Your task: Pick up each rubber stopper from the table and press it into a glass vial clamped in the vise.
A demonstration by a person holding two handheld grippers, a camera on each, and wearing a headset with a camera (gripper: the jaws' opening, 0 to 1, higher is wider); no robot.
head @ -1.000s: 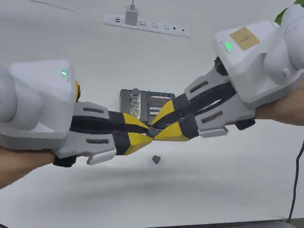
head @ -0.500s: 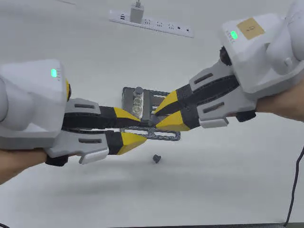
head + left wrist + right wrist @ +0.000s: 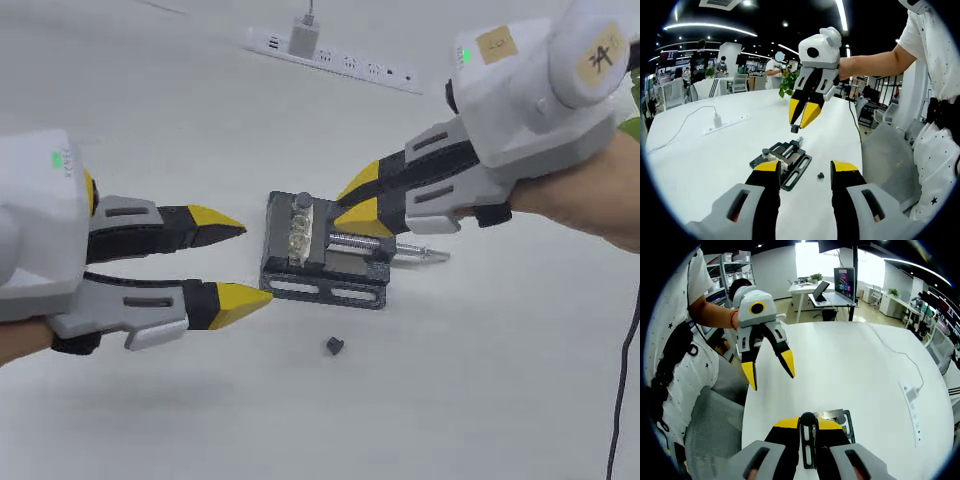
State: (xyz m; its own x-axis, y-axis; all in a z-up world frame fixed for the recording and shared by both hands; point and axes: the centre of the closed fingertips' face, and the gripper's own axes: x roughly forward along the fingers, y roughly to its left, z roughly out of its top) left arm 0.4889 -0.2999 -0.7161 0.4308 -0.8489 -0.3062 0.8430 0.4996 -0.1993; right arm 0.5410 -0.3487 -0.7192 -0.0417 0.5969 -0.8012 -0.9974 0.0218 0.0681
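Observation:
A small black vise (image 3: 345, 288) stands on the white table and clamps a row of glass vials (image 3: 297, 238); the farthest vial carries a dark cap. One loose dark rubber stopper (image 3: 334, 346) lies in front of the vise. My right gripper (image 3: 343, 206) hovers just right of the vials, shut on another dark stopper (image 3: 807, 418), which also hangs at its tips (image 3: 795, 129). My left gripper (image 3: 256, 262) stands open and empty to the left of the vise. The vise (image 3: 781, 159) and loose stopper (image 3: 820, 175) lie ahead of the left gripper (image 3: 805, 170).
A white power strip (image 3: 330, 55) with a plugged-in charger lies at the far side of the table. A dark cable (image 3: 625, 380) runs down the right edge. The vise's screw handle (image 3: 420, 255) sticks out to the right. A grey chair (image 3: 890, 150) stands beside the table.
The two grippers met tip to tip at a stopper; now they are apart. My left gripper has opened and drawn back left. My right gripper keeps the stopper.

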